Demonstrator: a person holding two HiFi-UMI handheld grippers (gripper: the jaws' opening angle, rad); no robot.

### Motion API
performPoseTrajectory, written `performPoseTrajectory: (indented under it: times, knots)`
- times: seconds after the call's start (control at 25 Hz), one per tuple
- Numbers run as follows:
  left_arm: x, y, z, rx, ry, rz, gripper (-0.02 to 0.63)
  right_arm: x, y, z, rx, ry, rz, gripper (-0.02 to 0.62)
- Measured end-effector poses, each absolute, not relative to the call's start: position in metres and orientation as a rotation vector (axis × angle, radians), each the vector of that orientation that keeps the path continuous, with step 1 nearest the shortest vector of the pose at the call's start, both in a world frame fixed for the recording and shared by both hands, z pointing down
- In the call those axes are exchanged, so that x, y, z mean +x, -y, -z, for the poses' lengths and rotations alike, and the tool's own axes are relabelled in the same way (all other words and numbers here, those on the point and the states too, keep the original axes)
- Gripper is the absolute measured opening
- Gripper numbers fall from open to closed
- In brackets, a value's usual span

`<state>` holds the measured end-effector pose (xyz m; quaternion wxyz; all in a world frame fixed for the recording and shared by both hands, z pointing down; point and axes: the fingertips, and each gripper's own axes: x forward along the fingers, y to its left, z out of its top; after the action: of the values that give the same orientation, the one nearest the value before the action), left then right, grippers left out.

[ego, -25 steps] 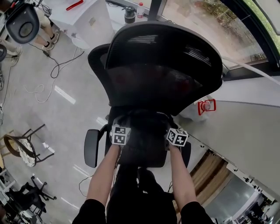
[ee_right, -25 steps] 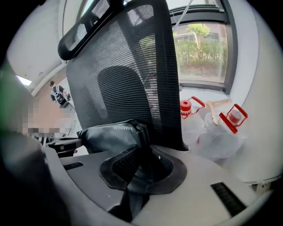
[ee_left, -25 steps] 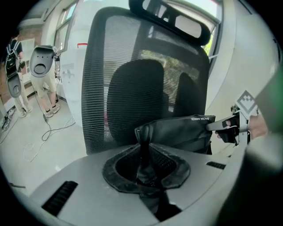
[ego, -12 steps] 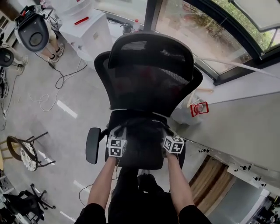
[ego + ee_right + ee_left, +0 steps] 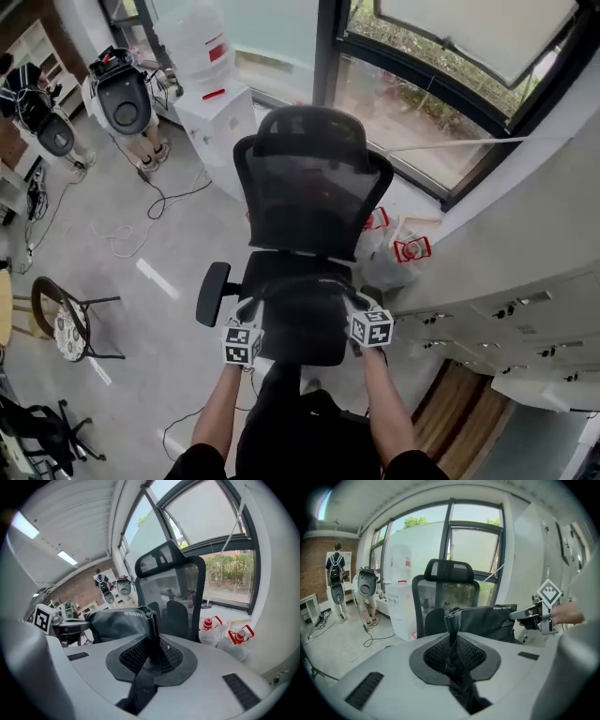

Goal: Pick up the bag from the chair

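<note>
The black bag (image 5: 305, 323) hangs stretched between both grippers, raised off the seat of the black mesh office chair (image 5: 309, 192). My left gripper (image 5: 253, 305) is shut on the bag's left strap (image 5: 452, 644), and its jaws pinch the black webbing. My right gripper (image 5: 357, 302) is shut on the other strap (image 5: 150, 646). In the left gripper view the bag's body (image 5: 487, 620) spreads toward the right gripper (image 5: 533, 614). The right gripper view shows the bag (image 5: 117, 623) in front of the chair's backrest (image 5: 171, 581).
Two water jugs with red caps (image 5: 411, 249) lie on the floor by the window, right of the chair. A white water dispenser (image 5: 204, 52) stands behind it on the left. A round stool (image 5: 61, 328) and loose cables (image 5: 141, 216) are at left. A person with a backpack (image 5: 335, 581) stands far off.
Both grippers have risen with the bag, lifting it off the seat. The head view has pulled up and back, so the chair looks smaller and lower.
</note>
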<state>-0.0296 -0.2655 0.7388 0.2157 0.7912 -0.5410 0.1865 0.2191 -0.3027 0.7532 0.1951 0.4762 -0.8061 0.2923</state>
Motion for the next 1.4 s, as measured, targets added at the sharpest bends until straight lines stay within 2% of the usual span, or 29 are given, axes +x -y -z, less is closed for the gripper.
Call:
performPoseTrajectory:
  times: [0.6, 1.0, 1.4]
  knots:
    - [-0.025, 0.097, -0.621, 2.259, 1.591, -0.357, 0.04, 0.222, 0.141, -0.636, 1.295, 2.436, -0.662, 0.035]
    - [-0.054, 0.061, -0.568, 2.349, 1.588, -0.255, 0.041, 0.194, 0.096, -0.574, 1.345, 2.491, -0.563, 0.035]
    - [-0.092, 0.039, -0.542, 2.427, 1.534, -0.211, 0.041, 0.157, 0.067, -0.548, 1.416, 2.475, -0.516, 0.035]
